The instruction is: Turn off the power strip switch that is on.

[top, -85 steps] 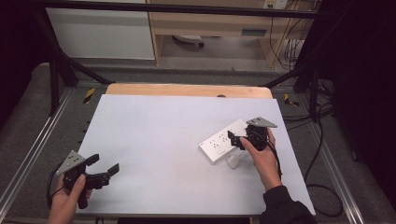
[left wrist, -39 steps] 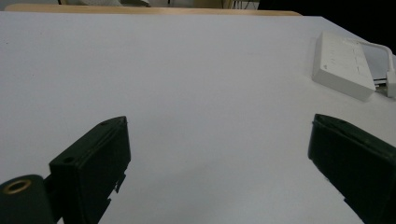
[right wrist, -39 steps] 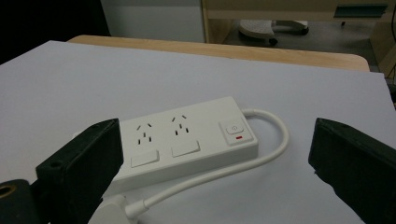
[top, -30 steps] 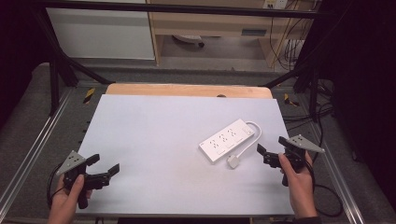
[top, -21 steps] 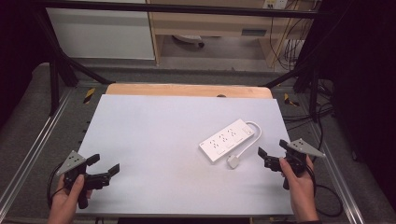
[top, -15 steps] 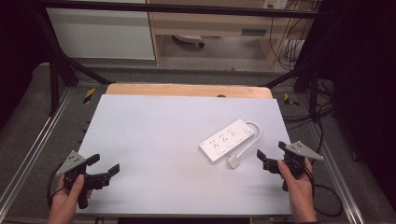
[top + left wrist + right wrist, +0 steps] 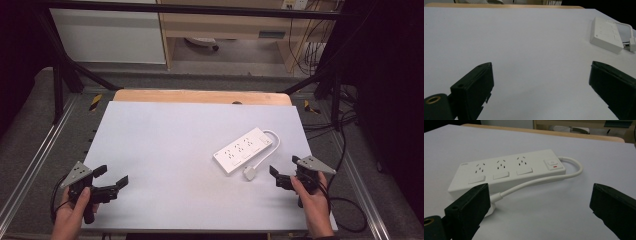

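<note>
Strip [image 7: 245, 149] lies flat on the table's [image 7: 165, 135] right side, cord [image 7: 262, 159] looped near. Both grippers, left [image 7: 111, 177] and right [image 7: 284, 169], gape wide, empty. A careless right reach could snag the cord, dragging the strip askew.

Power strip [image 7: 243, 150] is lying on the counter [image 7: 165, 140], right of centre, set diagonally, its near end toward the person. Its cable [image 7: 270, 145] is looping off the far end and running back along the right side to the plug [image 7: 249, 173], which is resting just before the near end. Left tool [image 7: 111, 181] is sitting over the near left corner; right tool [image 7: 283, 172] is sitting near the right edge, just beside the plug.
</note>
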`<state>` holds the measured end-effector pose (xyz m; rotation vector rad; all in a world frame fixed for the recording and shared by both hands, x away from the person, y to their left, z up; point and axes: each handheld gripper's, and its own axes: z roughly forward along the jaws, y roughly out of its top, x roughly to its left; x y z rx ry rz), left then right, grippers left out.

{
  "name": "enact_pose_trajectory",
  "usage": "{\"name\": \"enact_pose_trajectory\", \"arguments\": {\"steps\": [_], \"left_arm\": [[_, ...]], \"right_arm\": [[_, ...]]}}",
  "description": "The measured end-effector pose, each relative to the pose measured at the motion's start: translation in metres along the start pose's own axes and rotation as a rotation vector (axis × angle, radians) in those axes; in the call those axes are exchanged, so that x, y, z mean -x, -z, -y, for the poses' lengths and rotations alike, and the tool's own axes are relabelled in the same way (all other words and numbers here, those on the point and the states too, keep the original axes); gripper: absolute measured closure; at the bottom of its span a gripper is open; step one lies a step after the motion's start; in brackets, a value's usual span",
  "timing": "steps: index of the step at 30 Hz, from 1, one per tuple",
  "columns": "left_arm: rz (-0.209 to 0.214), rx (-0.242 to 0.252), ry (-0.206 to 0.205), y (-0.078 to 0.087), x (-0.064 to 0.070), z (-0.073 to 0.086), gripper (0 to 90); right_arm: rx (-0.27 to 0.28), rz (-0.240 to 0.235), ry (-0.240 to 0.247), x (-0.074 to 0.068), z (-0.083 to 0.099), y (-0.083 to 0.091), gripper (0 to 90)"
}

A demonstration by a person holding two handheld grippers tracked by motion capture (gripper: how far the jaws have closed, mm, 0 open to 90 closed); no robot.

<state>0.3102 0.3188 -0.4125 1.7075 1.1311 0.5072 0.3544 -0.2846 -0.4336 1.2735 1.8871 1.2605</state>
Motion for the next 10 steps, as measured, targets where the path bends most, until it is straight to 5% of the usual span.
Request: {"name": "enact_pose_trajectory", "arguments": {"steps": [8, 10], "left_arm": [[0.006, -0.006, -0.003, -0.001, 0.001, 0.000, 5.7], [0.008, -0.006, -0.004, -0.001, 0.001, 0.000, 5.7]], "right_arm": [[-0.134, -0.007, 0.003, -0.004, 0.010, -0.023, 3.1], [-0.158, 0.037, 0.024, 0.000, 0.011, -0.027, 3.5]]}}
